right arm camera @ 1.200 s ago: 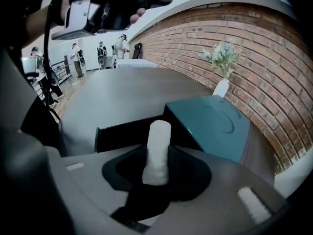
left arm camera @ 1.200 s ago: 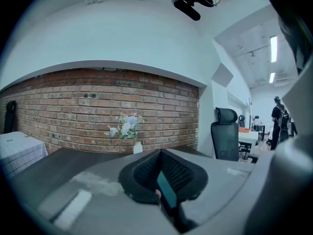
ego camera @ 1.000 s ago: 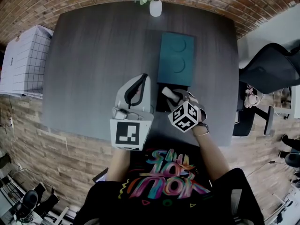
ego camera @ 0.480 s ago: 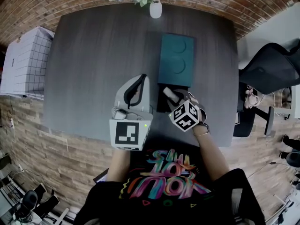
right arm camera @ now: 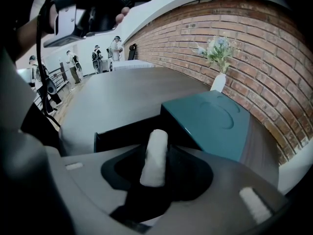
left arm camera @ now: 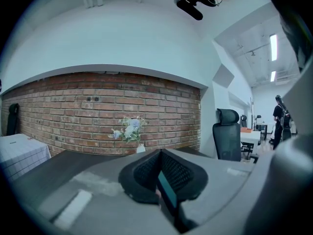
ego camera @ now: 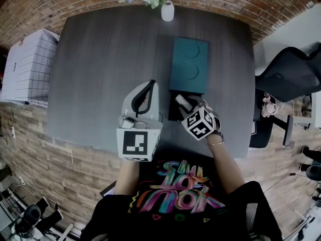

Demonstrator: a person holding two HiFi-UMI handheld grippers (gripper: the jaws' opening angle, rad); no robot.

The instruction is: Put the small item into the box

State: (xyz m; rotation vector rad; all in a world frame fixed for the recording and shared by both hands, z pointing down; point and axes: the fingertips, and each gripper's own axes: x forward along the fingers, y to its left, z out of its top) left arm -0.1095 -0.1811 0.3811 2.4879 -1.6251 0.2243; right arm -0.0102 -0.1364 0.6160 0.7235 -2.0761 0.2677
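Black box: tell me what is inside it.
A white roll stands over the black box, between the jaws of the right tool, which have just been opening. Whether it rests inside I cannot tell. Only a dark wall shows; the tool hides the floor.

A teal rectangular case with two round imprints lies on the dark grey worktop, with a black open box directly in front of it. The right gripper hangs over that box. Its fingers have just been opening, with the small white cylinder between them. The left gripper is just beside it. A white vase of flowers stands at the far edge.
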